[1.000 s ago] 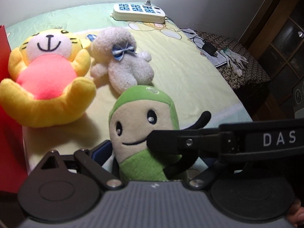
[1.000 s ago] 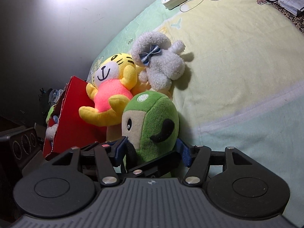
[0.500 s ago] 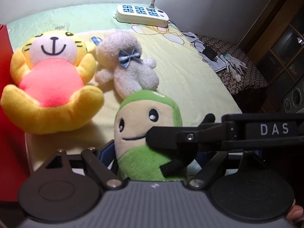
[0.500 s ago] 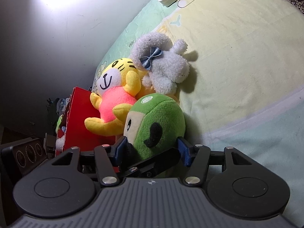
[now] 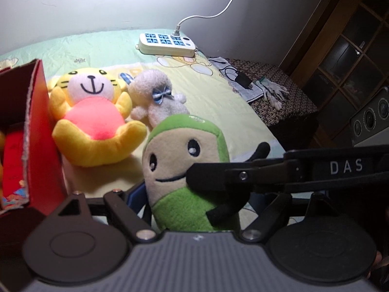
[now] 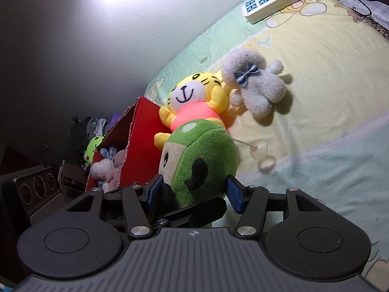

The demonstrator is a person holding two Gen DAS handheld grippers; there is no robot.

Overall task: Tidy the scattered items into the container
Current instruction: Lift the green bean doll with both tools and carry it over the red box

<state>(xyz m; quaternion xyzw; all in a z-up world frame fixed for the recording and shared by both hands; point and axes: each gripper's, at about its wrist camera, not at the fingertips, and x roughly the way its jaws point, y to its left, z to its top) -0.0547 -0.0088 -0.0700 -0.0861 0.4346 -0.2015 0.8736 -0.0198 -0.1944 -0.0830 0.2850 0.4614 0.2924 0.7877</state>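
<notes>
A: Green plush (image 5: 187,168) sits squeezed between both grippers. The left gripper (image 5: 192,202) has it at the body, one blue pad at its 9 o'clock side, the other finger hidden behind the right tool's black arm.

B: And the right gripper (image 6: 194,189)?

A: Its two blue pads press the plush (image 6: 199,160) from 9 and 3 o'clock. Both sets of jaws stand narrowed on the toy, neither wide.

B: Where is the box?

A: Red box (image 5: 36,131) at 9 o'clock in the left view, open-topped, its near wall just beside the plush. In the right view the box (image 6: 143,146) is at 10 o'clock from the plush, with soft toys already inside.

B: What remains on the bed?

A: Yellow tiger (image 5: 94,119) at 11 o'clock of the green plush, leaning against the box wall. White lamb (image 5: 158,102) with a blue bow at 12 o'clock, touching the tiger. A power strip (image 5: 167,45) lies far back at 12, by the wall. A clear suction cup (image 6: 261,150) lies on the sheet (image 6: 328,73) at 3 o'clock of the plush in the right view.
</notes>
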